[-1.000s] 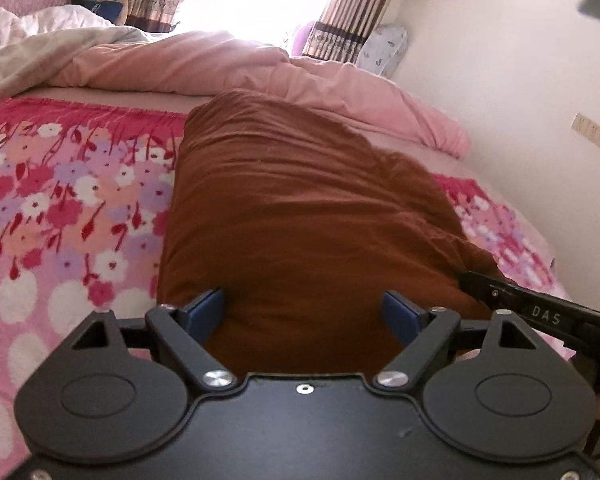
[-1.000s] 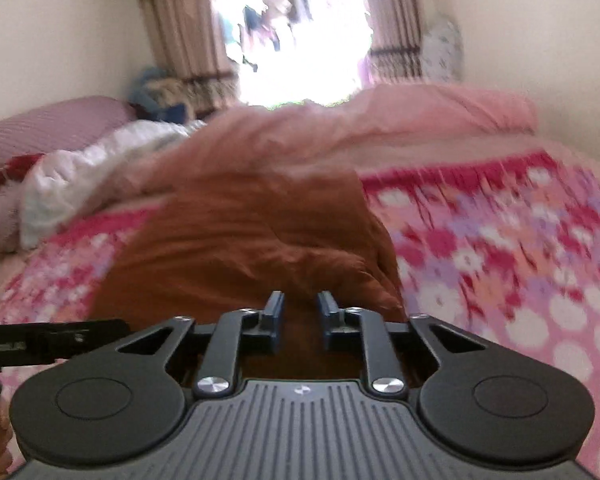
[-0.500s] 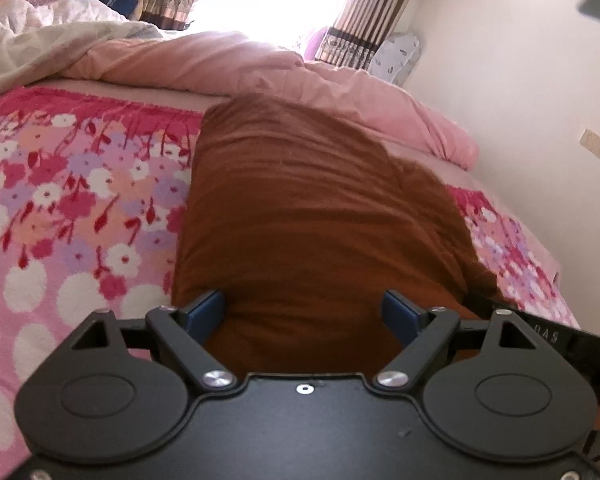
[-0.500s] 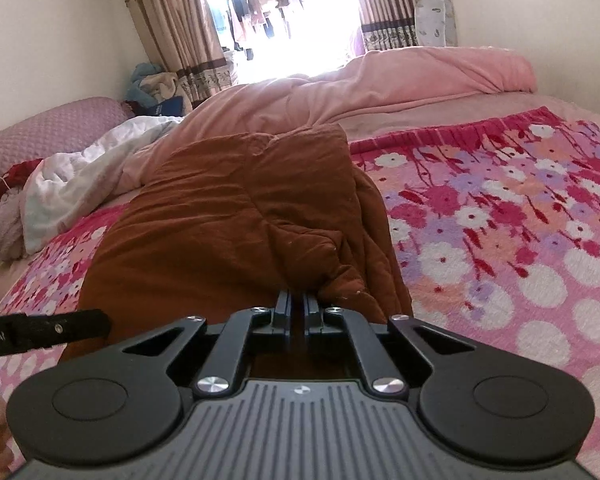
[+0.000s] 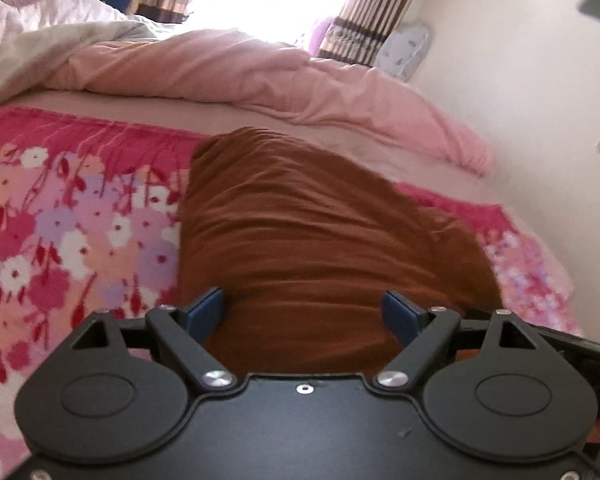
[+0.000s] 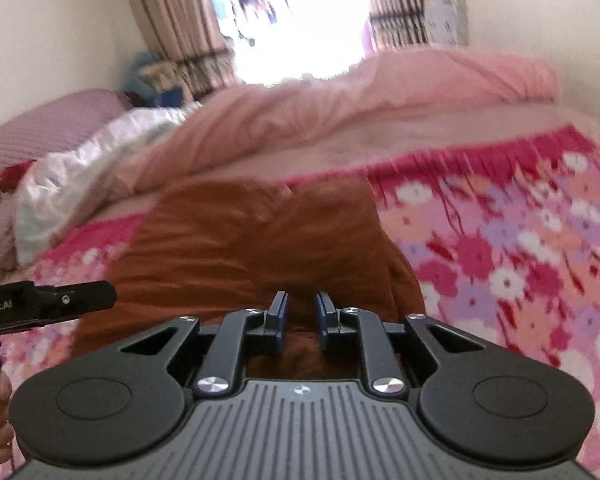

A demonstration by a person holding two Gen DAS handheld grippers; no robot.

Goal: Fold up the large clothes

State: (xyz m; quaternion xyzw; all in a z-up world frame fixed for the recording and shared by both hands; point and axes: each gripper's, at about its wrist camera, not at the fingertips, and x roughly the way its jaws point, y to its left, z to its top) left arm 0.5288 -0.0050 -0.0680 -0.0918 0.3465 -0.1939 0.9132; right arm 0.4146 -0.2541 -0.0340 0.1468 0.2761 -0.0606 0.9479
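1. A second ago the brown garment [image 5: 320, 240] filled more of both views; now it sits further from my tools, and more of the floral sheet [image 5: 60, 220] shows on each side of it. I have pulled both grippers back toward the near edge.
2. The garment lies folded into a long block down the middle of the bed, its far end just short of the pink quilt [image 5: 260, 76]. I judge this fold laid down and let go — next comes a fresh grip.
3. My left gripper [image 5: 303, 314] stands wide open above the near end of the cloth, pinching nothing.
4. My right gripper [image 6: 302, 320] was clenched half a second ago — its jaws are opening now, a narrow gap with cloth behind but none pressed between them.
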